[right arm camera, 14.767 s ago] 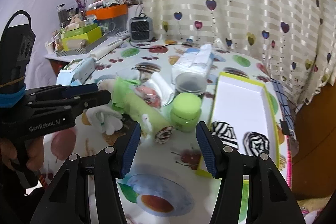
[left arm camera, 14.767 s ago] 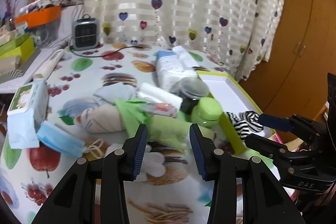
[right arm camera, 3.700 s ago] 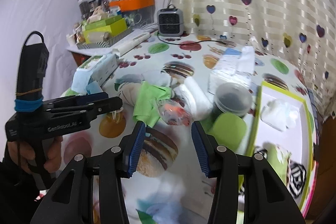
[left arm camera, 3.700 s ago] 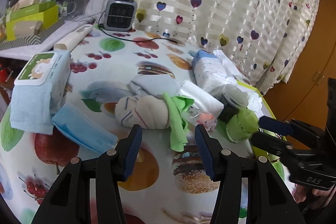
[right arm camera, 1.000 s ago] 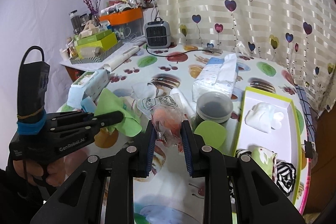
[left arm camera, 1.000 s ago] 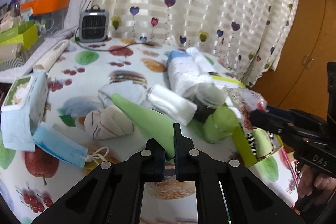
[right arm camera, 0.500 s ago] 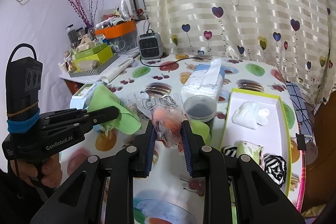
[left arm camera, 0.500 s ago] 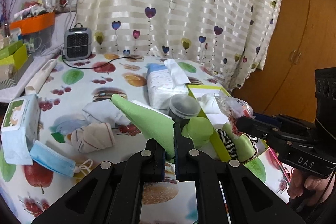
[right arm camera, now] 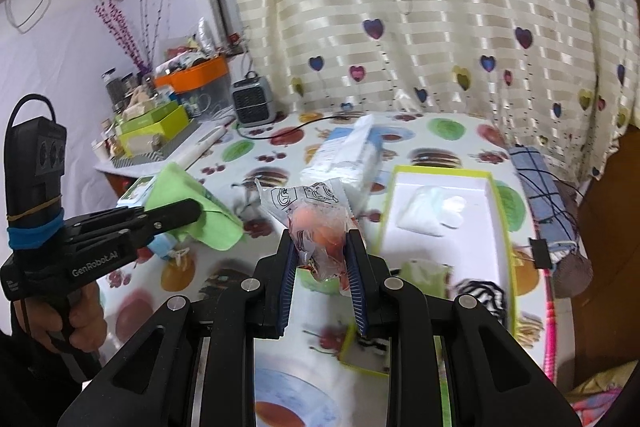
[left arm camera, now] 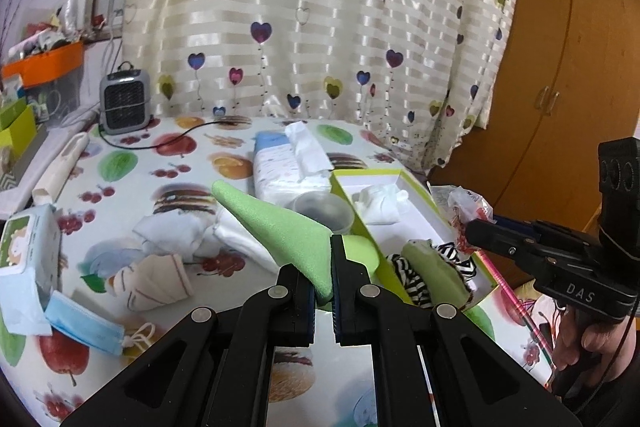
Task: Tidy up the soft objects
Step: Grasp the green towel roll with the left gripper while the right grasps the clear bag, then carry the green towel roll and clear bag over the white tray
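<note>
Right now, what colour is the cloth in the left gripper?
Light green cloth; clearest in the left wrist view.

A small grey fan heater (left arm camera: 125,98) stands before the heart-patterned curtain (left arm camera: 320,7)

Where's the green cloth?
In the left wrist view, the green cloth is pinched in the left tool, lifted above the table beside the tray.

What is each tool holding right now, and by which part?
The left tool pinches the green cloth by one edge, lifted off the table. The right tool clamps the clear plastic packet around its lower middle.
</note>
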